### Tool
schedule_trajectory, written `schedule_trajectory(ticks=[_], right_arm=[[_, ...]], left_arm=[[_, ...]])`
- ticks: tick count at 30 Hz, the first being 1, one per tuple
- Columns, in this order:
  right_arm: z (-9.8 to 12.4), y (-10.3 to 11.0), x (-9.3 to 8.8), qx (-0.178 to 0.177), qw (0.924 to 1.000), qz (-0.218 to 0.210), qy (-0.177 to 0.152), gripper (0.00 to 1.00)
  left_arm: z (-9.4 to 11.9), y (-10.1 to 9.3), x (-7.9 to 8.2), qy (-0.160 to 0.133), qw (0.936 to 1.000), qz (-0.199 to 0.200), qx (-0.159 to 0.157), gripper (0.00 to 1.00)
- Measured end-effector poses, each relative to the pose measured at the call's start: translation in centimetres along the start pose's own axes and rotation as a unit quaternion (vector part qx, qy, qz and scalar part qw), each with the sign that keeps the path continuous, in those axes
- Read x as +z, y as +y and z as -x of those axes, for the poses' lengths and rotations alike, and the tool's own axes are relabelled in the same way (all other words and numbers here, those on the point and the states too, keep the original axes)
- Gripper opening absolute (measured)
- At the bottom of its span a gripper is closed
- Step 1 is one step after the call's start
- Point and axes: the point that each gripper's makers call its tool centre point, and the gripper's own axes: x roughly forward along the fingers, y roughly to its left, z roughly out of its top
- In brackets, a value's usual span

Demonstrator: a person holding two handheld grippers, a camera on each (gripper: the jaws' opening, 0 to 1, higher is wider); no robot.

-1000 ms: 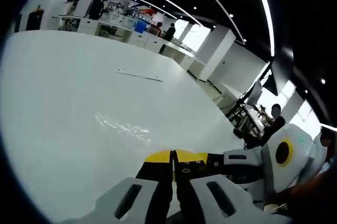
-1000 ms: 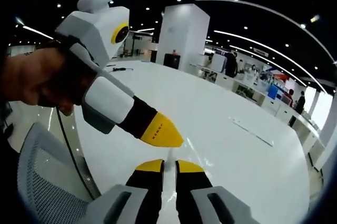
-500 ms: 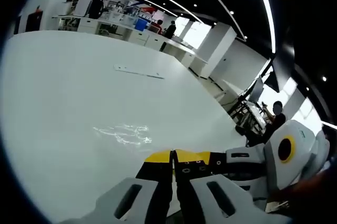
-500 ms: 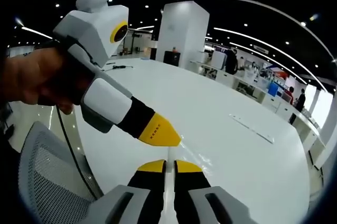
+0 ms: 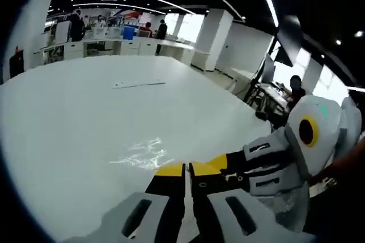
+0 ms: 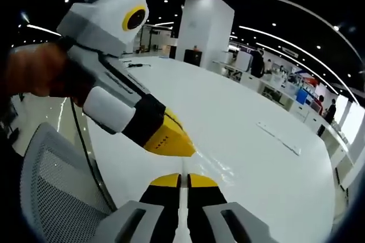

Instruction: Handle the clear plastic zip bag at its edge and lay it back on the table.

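Zip bag (image 5: 142,154) is lying mostly flat on the white table (image 5: 68,117), crinkly clear film w/ the near edge running back toward the two grippers, prob because that edge is the only part worth pinching on something this thin. In the left gripper view the left gripper (image 5: 186,170) has its yellow tips pressed together w/ only a thin dark seam between them, right at the bag's near edge. Can't tell for sure if film is actually caught in there, it's transparent & too faint at that spot.

Right gripper (image 6: 183,179) looks the same in the right gripper view: tips together, just a sliver of gap, glinting plastic (image 6: 214,169) just past them. Whether it's biting the bag, can't tell either.

Both grippers are nose to nose, left one coming in at an angle from the side, so they meet at the same stretch of edge, likely so the bag goes down w/o folding over. A mesh chair back (image 6: 51,197) sits low beside the table edge, and a thin flat strip (image 5: 138,84) lies farther out on the table, well apart from the bag.

Looks like the lay-down is basically done imo; what's left is letting go.
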Motion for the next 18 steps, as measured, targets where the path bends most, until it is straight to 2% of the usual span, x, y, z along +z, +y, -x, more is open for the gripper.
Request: schedule_trajectory(ticks=[9, 18], right_arm=[[-0.2, 0.6, -0.5, 0.017, 0.9998, 0.001, 0.008, 0.0], [0.0, 0.9, -0.7, 0.035, 0.9993, 0.007, 0.012, 0.0]], left_arm=[[0.4, -0.6, 0.3, 0.0, 0.9984, -0.052, -0.023, 0.06], [1.2, -0.9, 0.1, 0.008, 0.9913, -0.122, -0.047, 0.1]])
